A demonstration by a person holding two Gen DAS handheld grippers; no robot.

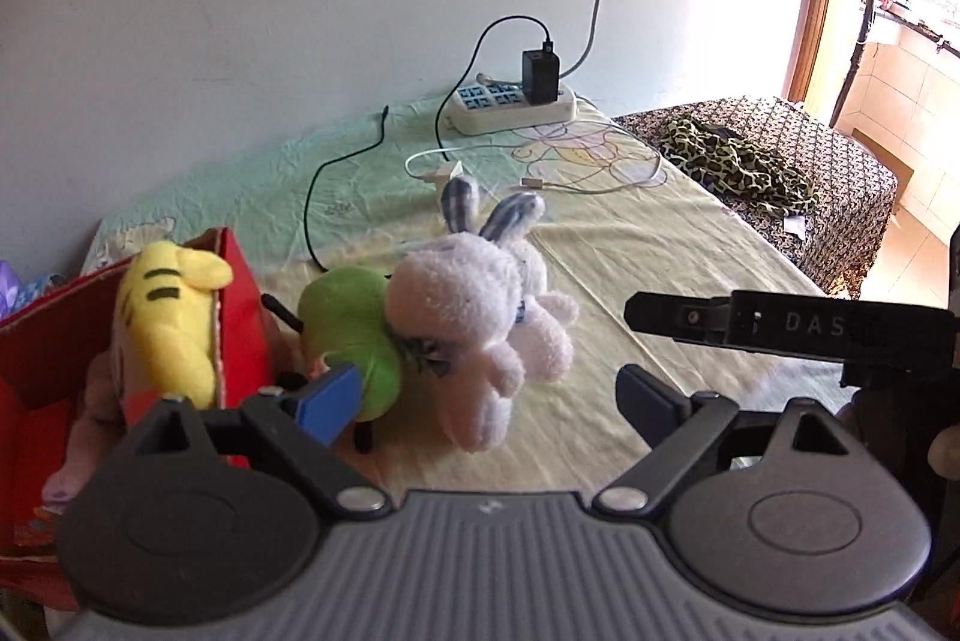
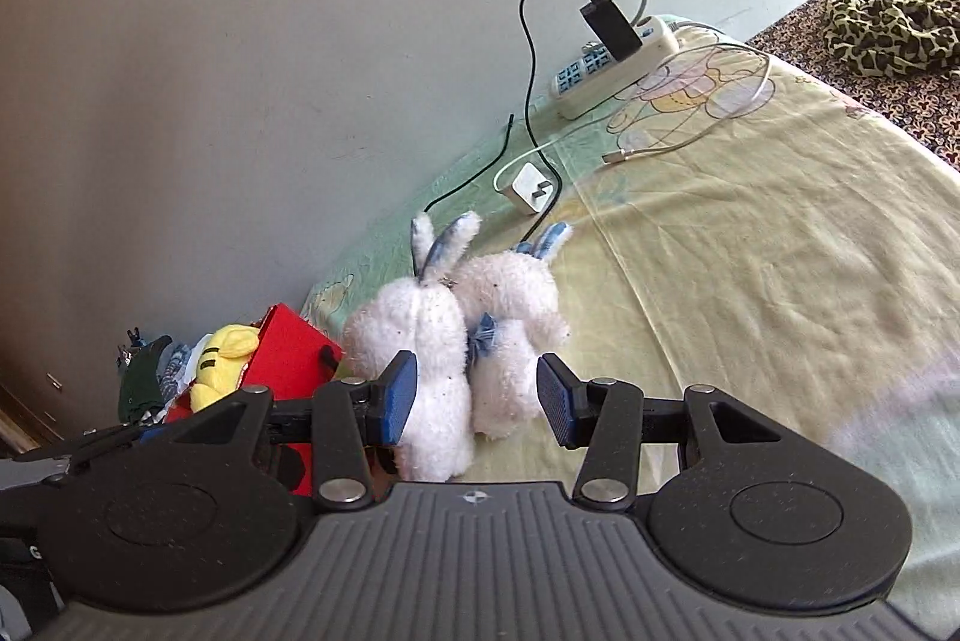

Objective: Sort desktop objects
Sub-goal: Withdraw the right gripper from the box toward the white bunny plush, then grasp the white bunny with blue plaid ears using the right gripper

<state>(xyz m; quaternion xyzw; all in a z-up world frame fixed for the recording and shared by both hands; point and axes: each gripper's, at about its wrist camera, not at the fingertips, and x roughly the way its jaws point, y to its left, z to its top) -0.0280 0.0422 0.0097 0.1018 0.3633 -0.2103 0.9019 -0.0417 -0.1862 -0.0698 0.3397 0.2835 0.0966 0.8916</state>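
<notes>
A pale yellow-green printed cloth point(image 1: 630, 245) covers the table that fills the lower half of both views. At about nine o'clock in the left wrist view stands an open red cardboard box point(image 1: 240, 305), and a yellow plush toy with dark stripes point(image 1: 165, 323) lies draped over its rim, long axis running from the box mouth up toward eleven o'clock.

Just beside the box, near the middle of the cloth, lie two white fluffy plush rabbits with blue checked ears point(image 2: 456, 335), side by side and touching. In the right wrist view their long axes run from six toward twelve o'clock, ears pointing away toward the wall and feet toward the camera. A green round plush piece point(image 1: 348, 323) presses against the rabbits on the box side.

The right gripper point(image 2: 474, 401) is spread moderately wide, its blue-padded fingers flanking the rabbits' feet; whether the left pad touches the fur I cannot tell, and nothing is clamped. The left gripper point(image 1: 480, 395) is open wide with nothing held, one pad in front of the green plush.

At one o'clock, against the wall, sits a white power strip point(image 1: 510, 107) carrying a black plug-in charger point(image 1: 540, 76), and a small white charger block point(image 2: 531, 188) lies between it and the rabbits.
</notes>
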